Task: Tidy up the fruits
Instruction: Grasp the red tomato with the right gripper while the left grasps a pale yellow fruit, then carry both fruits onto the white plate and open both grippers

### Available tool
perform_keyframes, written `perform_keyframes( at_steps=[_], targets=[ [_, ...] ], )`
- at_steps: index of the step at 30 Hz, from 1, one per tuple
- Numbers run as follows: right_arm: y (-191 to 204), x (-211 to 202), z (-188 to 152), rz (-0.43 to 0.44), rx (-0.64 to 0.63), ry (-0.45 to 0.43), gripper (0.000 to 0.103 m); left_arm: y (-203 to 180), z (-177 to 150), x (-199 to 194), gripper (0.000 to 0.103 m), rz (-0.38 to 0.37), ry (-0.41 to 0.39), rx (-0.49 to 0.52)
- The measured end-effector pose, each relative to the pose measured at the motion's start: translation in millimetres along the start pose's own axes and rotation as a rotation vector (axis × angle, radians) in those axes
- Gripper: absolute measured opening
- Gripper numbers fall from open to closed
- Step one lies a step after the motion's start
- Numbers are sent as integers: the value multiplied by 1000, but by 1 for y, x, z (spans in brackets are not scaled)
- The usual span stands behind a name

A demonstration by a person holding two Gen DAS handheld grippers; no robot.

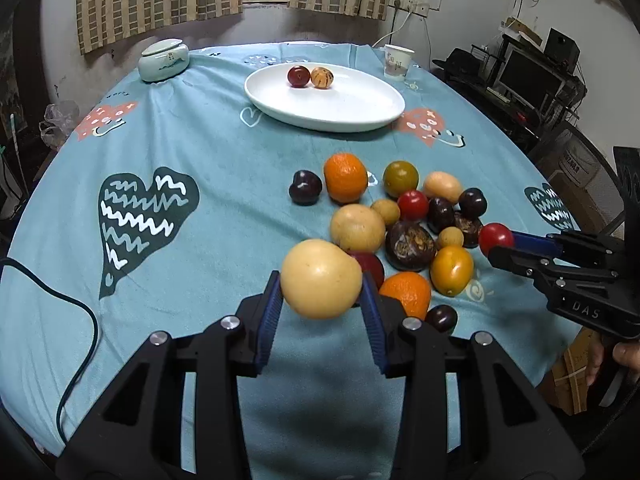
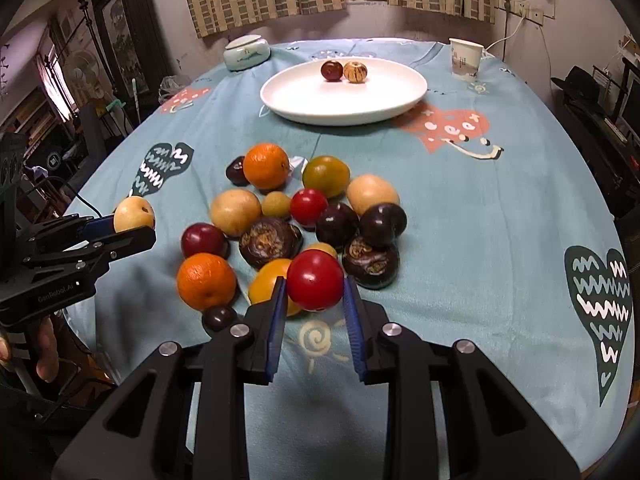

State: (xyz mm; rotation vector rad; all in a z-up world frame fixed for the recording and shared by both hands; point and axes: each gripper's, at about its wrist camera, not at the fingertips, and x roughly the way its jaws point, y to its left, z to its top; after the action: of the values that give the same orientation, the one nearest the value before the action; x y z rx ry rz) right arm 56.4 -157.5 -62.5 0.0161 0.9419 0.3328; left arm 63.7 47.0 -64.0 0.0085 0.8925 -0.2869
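Note:
My left gripper [image 1: 321, 294] is shut on a pale yellow round fruit [image 1: 320, 278], lifted a little off the cloth at the near left of the fruit pile; the same yellow fruit [image 2: 134, 214] shows at the left of the right wrist view. My right gripper [image 2: 315, 292] is shut on a red round fruit [image 2: 315, 279], also seen as the red fruit [image 1: 495, 237] at the pile's right. The pile [image 1: 400, 220] holds oranges, dark plums, yellow and brown fruits. A white oval plate [image 1: 360, 114] stands beyond it with a dark red fruit [image 1: 298, 76] and a striped tan fruit [image 1: 322, 77].
A lidded pale ceramic jar [image 1: 163, 60] sits at the table's far left and a paper cup [image 1: 397, 62] at the far right. A black cable [image 1: 80, 340] trails over the near left edge. Bare blue patterned cloth [image 1: 180, 140] lies left of the pile. Shelves and monitors stand right of the table.

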Motion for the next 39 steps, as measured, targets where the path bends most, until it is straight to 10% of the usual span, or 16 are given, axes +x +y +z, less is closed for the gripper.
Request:
perform_keyframes(
  at_steps=[10,17,28,39],
  targets=[
    [1,7,28,23,-25,-2,29,3,40,3,39,-7,-1,22],
    [-2,15,105,17,-100,-69,29,4,125,21,40,-25,-19,57],
    [-48,140,234,-128,-180,-2,28,25,259,164,40,83,75,25],
    [-39,216,260,-176,-294,56,29,51,277,243,40,107,155,14]
  ],
)
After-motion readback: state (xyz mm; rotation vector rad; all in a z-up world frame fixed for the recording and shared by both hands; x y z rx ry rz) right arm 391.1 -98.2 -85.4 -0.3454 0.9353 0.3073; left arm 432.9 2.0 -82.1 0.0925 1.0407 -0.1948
